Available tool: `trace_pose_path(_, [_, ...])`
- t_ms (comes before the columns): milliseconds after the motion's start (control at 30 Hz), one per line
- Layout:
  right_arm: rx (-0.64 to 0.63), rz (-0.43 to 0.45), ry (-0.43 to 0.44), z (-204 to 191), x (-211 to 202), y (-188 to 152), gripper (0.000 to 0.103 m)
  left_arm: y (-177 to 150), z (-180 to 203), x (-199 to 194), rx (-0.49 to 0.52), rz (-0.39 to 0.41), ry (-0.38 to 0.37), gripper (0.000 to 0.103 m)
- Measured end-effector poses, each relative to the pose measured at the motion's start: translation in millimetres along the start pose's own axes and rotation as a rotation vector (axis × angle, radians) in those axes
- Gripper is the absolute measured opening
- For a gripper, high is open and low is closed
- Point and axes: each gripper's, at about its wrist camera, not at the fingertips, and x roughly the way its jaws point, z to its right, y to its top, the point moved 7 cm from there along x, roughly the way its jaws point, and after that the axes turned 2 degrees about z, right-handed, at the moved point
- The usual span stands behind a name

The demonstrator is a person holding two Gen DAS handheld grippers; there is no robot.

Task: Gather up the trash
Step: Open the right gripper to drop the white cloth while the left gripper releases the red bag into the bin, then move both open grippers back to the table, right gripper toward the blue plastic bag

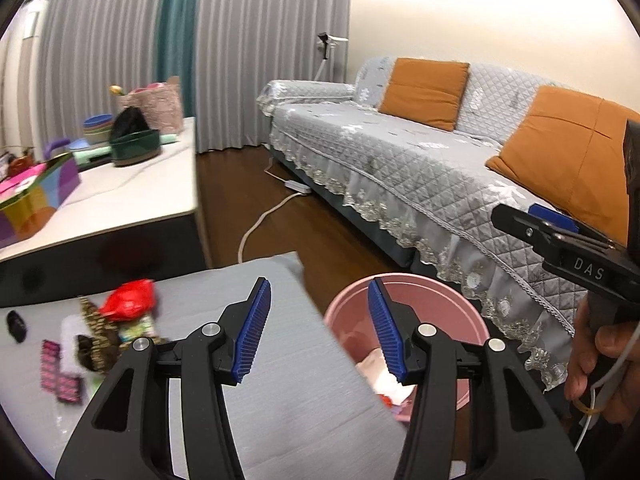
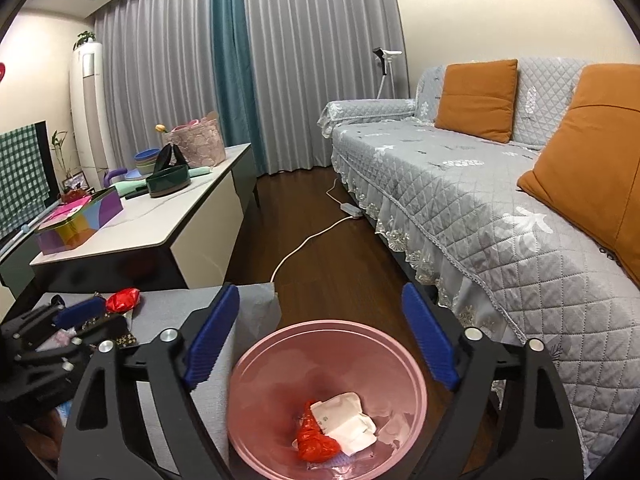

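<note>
My right gripper (image 2: 320, 296) hangs open above the pink bin (image 2: 328, 326), with nothing between its fingers. At the bin's bottom lie a white wrapper (image 2: 344, 416) and a crumpled red bag (image 2: 316, 440). My left gripper (image 1: 319, 292) is open and empty over the right edge of the grey mat (image 1: 280, 380), beside the pink bin (image 1: 440, 300). On the mat's left part lie a red bag (image 1: 128, 300), a brown patterned wrapper (image 1: 94, 332), pink blister packs (image 1: 52, 364) and a small black item (image 1: 16, 326).
A grey quilted sofa (image 2: 480, 208) with orange cushions (image 2: 476, 100) fills the right side. A white table (image 2: 168, 224) at the left holds a coloured box (image 2: 80, 224) and a green bowl (image 2: 168, 182). A white cable and power strip (image 2: 350, 208) lie on the wooden floor.
</note>
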Motion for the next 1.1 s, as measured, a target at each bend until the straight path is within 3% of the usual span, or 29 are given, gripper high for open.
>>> trace_pose_path(167, [-0.028,-0.002,0.030,-23.7,-1.7,-3.3,0.083,-2.2,-33.6,-28.0,-0.018,0.014,0.060,0.050])
trace_pose_path(467, [-0.067,-0.013,0.161,-88.4,-9.4,-9.3,0.082,-8.9,-105.1,-87.1,-0.089,0.057,0.182,0.050])
trace_pose_path(700, [-0.106,-0.017,0.290,-143.1,-16.5,-18.2,0.066,-32.0,-170.8,-125.7,-0.176,0.070,0.314,0.050])
trace_pose_path(833, [-0.097,-0.059,0.364,-174.4,-13.6,-30.4,0.064,-42.0,-201.7,-144.6,-0.211,0.072,0.382,0.050])
trace_pose_path(1100, [-0.198,-0.116,0.460,-242.3,-2.3,-65.9,0.064,-51.3,-243.1,-174.7,-0.276,0.088,0.457,0.050])
